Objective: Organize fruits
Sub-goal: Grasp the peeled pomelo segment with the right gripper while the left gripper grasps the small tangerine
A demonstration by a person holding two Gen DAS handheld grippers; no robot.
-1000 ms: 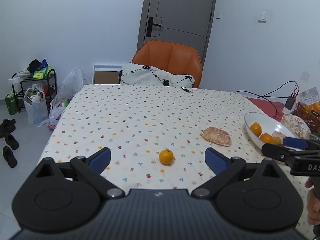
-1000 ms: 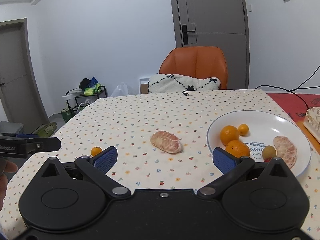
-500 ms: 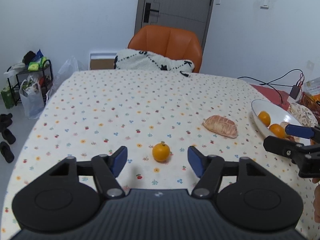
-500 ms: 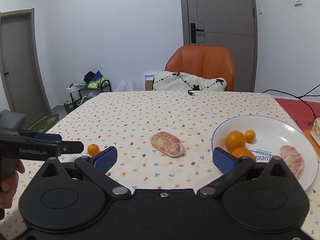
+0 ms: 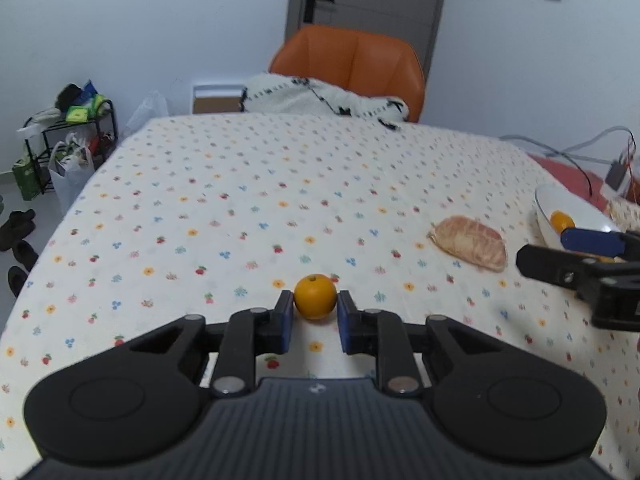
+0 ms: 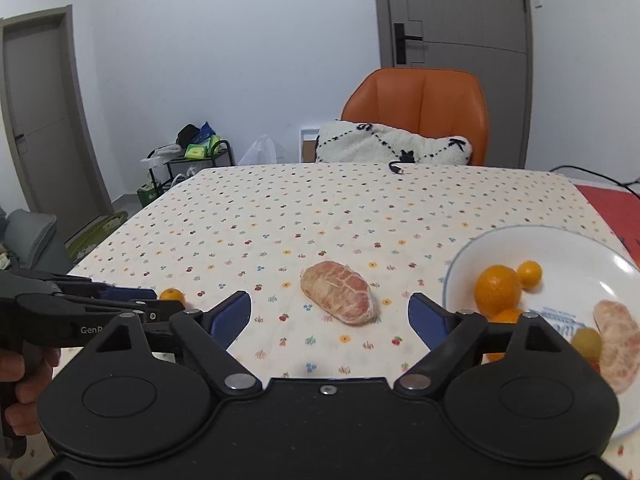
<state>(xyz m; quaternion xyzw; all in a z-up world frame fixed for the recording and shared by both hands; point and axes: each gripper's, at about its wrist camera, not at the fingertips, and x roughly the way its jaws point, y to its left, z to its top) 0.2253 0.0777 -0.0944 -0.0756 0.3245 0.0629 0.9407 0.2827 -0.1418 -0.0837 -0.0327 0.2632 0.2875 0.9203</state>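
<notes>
A small orange [image 5: 315, 295] sits on the flowered tablecloth, and my left gripper [image 5: 315, 314] is shut on it, a blue pad against each side. That orange [image 6: 173, 295] and the left gripper [image 6: 120, 300] also show at the left of the right wrist view. A peeled pink citrus segment [image 6: 339, 298] lies on the cloth just ahead of my right gripper [image 6: 330, 312]. Its jaws are closing but stand wide on either side, clear of the segment. A white plate [image 6: 452, 280] to the right holds oranges [image 6: 498, 290], another peeled segment [image 6: 618, 344] and a small yellow-green fruit [image 6: 586, 342].
An orange chair [image 5: 352, 64] with a white cushion [image 5: 320, 98] stands at the table's far edge. A cable end [image 6: 396, 168] lies on the cloth there. A red mat [image 5: 568, 172] and wires lie at the right. A shelf with bags [image 5: 68, 144] and shoes are on the floor at left.
My left gripper came forward and down to the small orange and went from wide open to shut on it. The right gripper neared the peeled segment and its jaws narrowed a little.
</notes>
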